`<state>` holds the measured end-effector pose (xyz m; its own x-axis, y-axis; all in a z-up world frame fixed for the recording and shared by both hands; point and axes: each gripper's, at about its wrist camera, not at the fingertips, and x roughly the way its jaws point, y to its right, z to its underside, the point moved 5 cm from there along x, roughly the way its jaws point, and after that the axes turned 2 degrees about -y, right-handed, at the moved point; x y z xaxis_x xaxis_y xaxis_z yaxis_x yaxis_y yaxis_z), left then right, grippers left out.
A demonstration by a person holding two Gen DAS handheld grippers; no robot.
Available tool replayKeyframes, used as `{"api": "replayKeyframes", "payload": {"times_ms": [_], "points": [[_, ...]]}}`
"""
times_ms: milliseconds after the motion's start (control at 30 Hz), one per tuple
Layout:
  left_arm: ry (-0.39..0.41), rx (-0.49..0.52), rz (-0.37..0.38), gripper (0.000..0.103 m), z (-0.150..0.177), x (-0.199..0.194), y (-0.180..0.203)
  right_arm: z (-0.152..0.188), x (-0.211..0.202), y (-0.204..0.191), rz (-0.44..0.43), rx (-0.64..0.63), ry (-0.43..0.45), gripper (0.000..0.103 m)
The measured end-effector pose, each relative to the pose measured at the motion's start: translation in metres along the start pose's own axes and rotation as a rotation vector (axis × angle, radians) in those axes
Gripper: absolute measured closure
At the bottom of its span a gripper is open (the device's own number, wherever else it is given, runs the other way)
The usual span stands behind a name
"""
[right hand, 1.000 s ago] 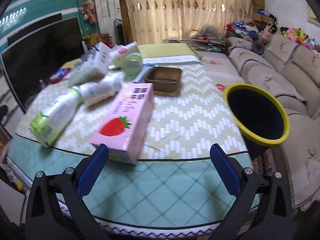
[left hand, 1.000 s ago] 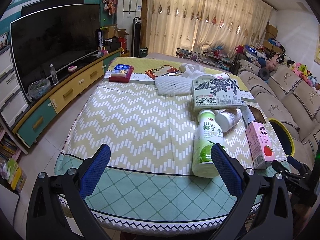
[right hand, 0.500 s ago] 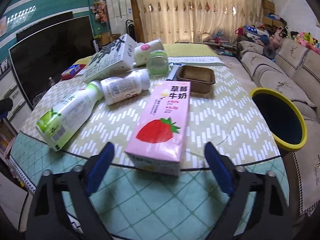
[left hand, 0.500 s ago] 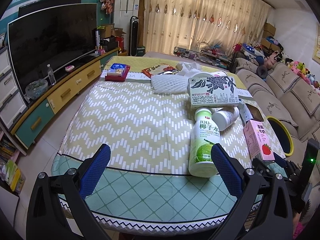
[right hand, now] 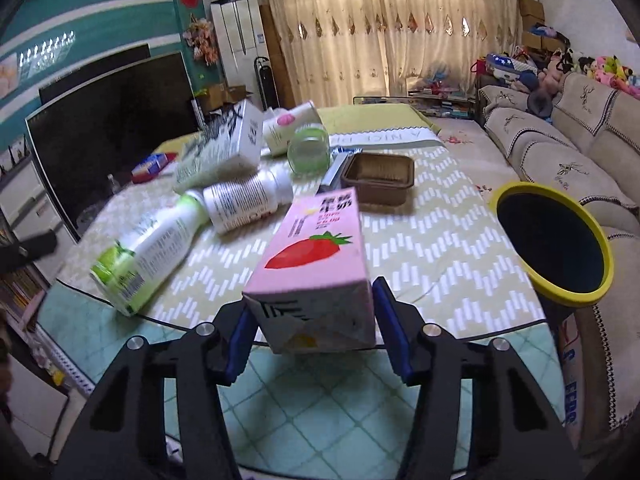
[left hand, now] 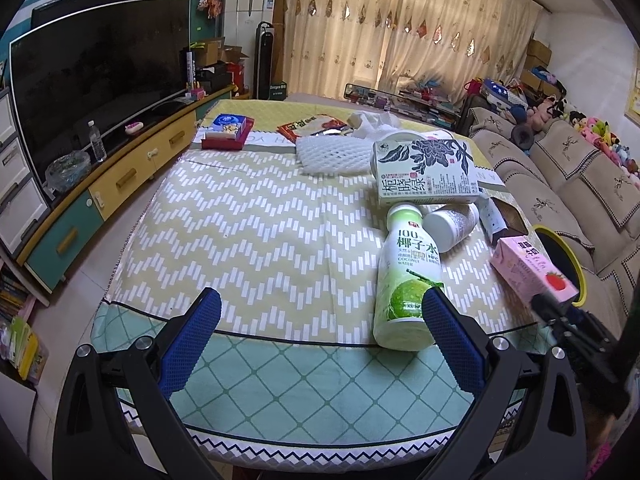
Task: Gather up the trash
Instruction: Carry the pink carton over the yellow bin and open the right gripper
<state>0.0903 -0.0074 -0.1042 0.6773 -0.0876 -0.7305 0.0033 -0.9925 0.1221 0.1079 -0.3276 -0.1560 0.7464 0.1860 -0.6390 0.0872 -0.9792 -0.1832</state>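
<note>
The right claw (right hand: 316, 332) has just been closing, and the pink carton (right hand: 316, 264) with the strawberry picture now sits between its blue pads (right hand: 390, 330). The carton's near end fills the gap; the right pad lies against its side and the left pad is at or just beside the other side, so the grip looks made, though whether both pads press firmly is hard to tell. The carton stretches straight ahead of the claw, its near end at the front edge of the counter (right hand: 420, 240). To the right of the claw, just off the counter's edge, stands the bin (right hand: 554, 240) with a yellow rim, its mouth dark. Ahead and left of the claw lie a green-and-white bottle (right hand: 148, 252) and a white bottle (right hand: 248, 200) touching it; beyond the carton sits a brown tray (right hand: 378, 178).

The left claw (left hand: 320, 332) stands wide open with nothing between its pads, hovering at the counter's near edge. The green-and-white bottle (left hand: 408, 276) lies just ahead of its right pad, cap pointing away. Farther ahead is a grey-green box (left hand: 426, 178), and to the far right the pink carton (left hand: 528, 270) shows with the right claw at its end.
</note>
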Motion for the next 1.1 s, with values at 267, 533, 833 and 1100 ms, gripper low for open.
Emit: {"api": "replayKeyframes", "payload": {"times_ms": [267,533,833,1100], "points": [[-0.001,0.014,0.006,0.004,0.001,0.001,0.006,-0.012,-0.034,0.011,-0.070,0.040,0.050,0.051],[-0.005,0.043,0.041,0.004,0.002,0.004,0.017,-0.027,-0.045,0.057,-0.006,0.127,0.101,0.051],[-0.083,0.087,0.127,0.004,0.005,0.031,0.052,-0.042,-0.044,0.160,0.192,0.263,0.138,0.051],[-0.119,0.107,0.124,0.004,-0.003,0.059,0.076,-0.048,0.013,0.247,0.323,0.347,0.001,0.051]]}}
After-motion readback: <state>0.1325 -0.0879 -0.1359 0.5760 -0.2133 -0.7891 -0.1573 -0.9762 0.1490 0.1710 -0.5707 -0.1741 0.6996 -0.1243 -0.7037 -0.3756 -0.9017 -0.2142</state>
